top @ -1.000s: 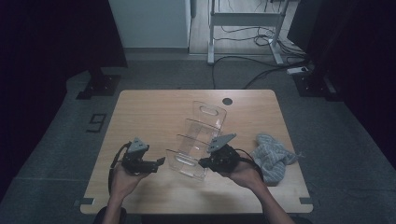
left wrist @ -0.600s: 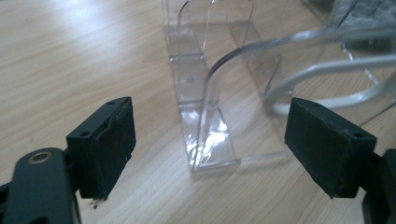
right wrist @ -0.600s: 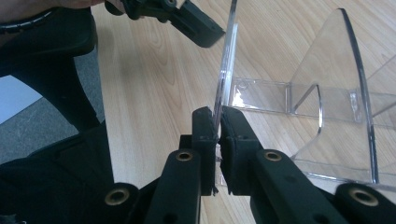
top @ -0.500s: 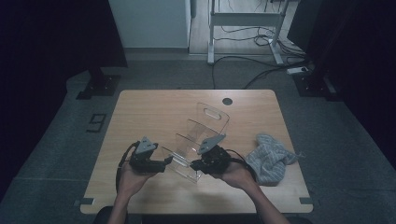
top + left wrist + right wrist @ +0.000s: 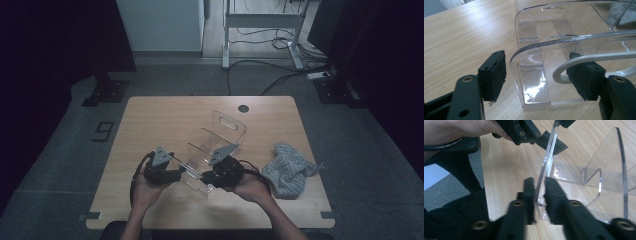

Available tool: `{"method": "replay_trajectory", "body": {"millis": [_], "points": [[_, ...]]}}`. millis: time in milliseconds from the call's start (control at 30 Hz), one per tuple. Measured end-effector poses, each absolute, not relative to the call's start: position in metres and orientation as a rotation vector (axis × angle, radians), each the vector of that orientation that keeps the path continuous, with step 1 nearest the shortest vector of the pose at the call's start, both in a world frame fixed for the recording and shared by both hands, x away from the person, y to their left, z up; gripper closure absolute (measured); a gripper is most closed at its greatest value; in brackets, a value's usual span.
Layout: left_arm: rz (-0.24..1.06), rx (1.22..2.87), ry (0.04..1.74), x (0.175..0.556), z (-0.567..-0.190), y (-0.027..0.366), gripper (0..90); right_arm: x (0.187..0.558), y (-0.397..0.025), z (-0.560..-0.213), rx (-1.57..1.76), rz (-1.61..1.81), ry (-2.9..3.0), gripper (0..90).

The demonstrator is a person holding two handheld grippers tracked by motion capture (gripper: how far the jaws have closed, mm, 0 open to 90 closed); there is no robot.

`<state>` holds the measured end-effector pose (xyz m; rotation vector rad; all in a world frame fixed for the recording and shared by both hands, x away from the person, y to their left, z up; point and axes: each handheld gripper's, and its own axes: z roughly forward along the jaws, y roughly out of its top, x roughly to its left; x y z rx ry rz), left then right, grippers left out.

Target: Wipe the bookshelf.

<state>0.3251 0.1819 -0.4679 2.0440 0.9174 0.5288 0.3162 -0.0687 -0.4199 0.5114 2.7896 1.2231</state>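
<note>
A clear acrylic divider rack (image 5: pixel 220 137) stands on the wooden table (image 5: pixel 160 120), running from the near middle toward the back. My left gripper (image 5: pixel 183 173) is open at the rack's near end. In the left gripper view it (image 5: pixel 539 77) straddles the rounded edge of the front panel (image 5: pixel 534 75), one pad on each side and neither touching. My right gripper (image 5: pixel 205 177) meets the same end from the right. In the right gripper view it (image 5: pixel 539 187) is shut on the thin front panel (image 5: pixel 547 157), low down near the base. The left gripper's fingers (image 5: pixel 551 143) show farther up that panel.
A crumpled grey cloth (image 5: pixel 290 170) lies on the table just right of my right hand. A round cable hole (image 5: pixel 243 108) sits near the table's far edge. Beyond the table, desk legs and cables lie on the grey floor.
Both hands have moved inward to the rack's near end. The left gripper went right until it straddled the front panel, and the right gripper slid left and closed on that panel.
</note>
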Motion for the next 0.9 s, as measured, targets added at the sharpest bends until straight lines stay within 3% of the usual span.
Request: {"method": "replay_trajectory", "body": {"millis": [200,333,400,900], "points": [[0.529,2.046,0.924,0.326,-0.467,0.186,33.8,0.320,-0.092,-0.411,0.567,1.234,2.732,53.7],[0.517,2.051,0.919,0.327,-0.466,0.190,41.9,0.324,-0.111,-0.412,0.602,1.214,2.735,41.7],[0.510,2.047,0.924,0.327,-0.467,0.192,41.9,0.326,-0.121,-0.415,0.618,1.168,2.725,36.9],[0.467,2.029,0.953,0.330,-0.468,0.195,41.6,0.345,-0.205,-0.435,0.952,0.992,2.526,22.0]]}}
